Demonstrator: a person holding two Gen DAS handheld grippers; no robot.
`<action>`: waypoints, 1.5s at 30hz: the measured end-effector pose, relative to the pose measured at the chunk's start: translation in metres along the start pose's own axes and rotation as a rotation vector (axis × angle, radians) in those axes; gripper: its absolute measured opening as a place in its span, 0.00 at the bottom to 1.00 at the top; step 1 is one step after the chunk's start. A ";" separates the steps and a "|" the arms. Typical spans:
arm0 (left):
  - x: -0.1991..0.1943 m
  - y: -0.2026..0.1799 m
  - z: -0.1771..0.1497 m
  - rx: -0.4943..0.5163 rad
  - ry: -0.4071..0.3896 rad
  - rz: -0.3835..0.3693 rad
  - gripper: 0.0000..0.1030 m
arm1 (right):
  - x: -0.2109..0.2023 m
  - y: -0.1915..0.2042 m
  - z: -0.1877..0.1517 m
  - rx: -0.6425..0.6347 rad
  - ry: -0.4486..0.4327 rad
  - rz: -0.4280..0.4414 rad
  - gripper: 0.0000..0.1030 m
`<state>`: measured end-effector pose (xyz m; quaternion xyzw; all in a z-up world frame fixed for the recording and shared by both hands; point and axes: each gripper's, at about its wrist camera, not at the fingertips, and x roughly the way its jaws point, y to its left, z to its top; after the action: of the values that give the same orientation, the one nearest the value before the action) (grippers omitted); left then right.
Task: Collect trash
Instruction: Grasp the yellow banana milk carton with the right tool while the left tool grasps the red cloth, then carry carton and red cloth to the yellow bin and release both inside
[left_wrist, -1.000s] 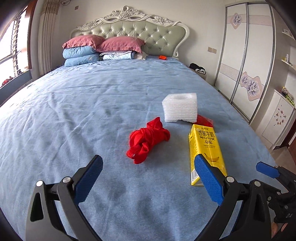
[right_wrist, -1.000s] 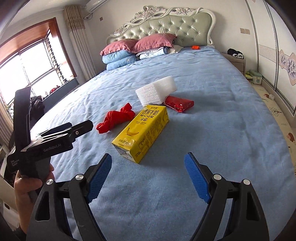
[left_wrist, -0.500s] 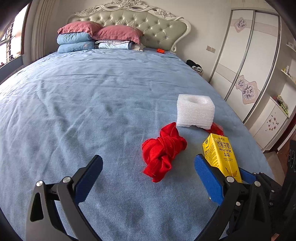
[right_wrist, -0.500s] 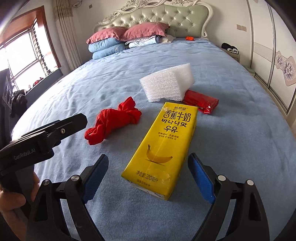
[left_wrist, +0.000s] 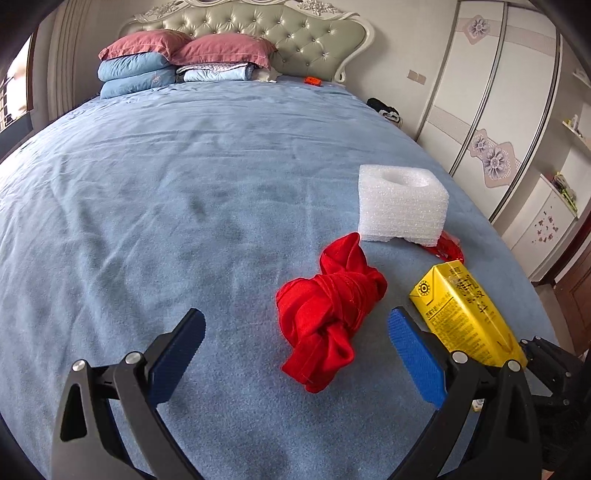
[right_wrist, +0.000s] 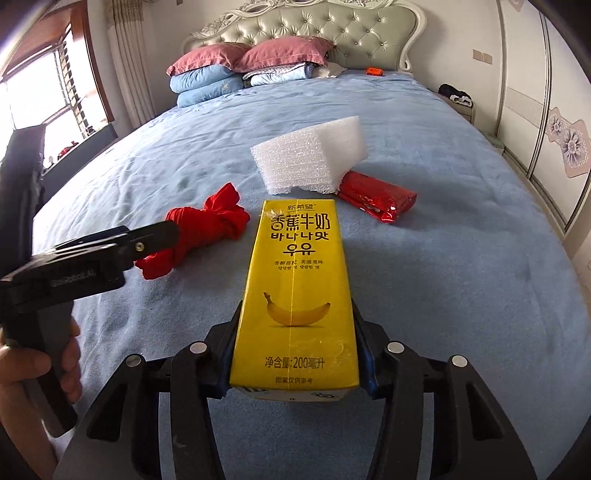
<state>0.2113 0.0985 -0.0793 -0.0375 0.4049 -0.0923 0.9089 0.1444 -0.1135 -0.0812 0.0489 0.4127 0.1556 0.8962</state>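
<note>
A yellow banana-milk carton (right_wrist: 299, 258) lies on the blue bedspread (right_wrist: 443, 295). My right gripper (right_wrist: 297, 314) has its jaws closing, and the blue pads sit against both long sides of the carton's near end. In the left wrist view the same carton (left_wrist: 465, 310) shows at the right. My left gripper (left_wrist: 295, 321) is open just above the bed, with a knotted red cloth (left_wrist: 328, 314) lying between its fingers, nearer the right one. Beyond sit a white foam block (left_wrist: 402, 206) and a shiny red wrapper (right_wrist: 376, 197) partly under it.
Pink and blue pillows (left_wrist: 147, 62) are stacked against the padded headboard (left_wrist: 280, 40). A small orange item (left_wrist: 313, 80) lies near them. A wardrobe (left_wrist: 491, 122) lines the right wall and a window (right_wrist: 33, 96) the left. A hand (right_wrist: 37, 362) holds the left tool.
Both grippers moved forward and lower over the bed. The right jaws went from wide open to closed against the carton. The left gripper came up around the red cloth.
</note>
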 end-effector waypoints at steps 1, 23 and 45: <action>0.007 -0.003 0.002 0.016 0.013 0.017 0.96 | -0.001 -0.008 -0.001 0.027 0.010 0.041 0.48; 0.005 -0.044 -0.013 0.049 0.034 -0.053 0.47 | -0.027 -0.065 -0.017 0.209 -0.018 0.264 0.48; -0.061 -0.175 -0.103 0.024 0.016 -0.296 0.47 | -0.140 -0.145 -0.101 0.197 -0.100 0.248 0.48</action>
<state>0.0707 -0.0604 -0.0782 -0.0850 0.4008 -0.2305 0.8826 0.0170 -0.2995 -0.0775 0.1948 0.3714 0.2212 0.8805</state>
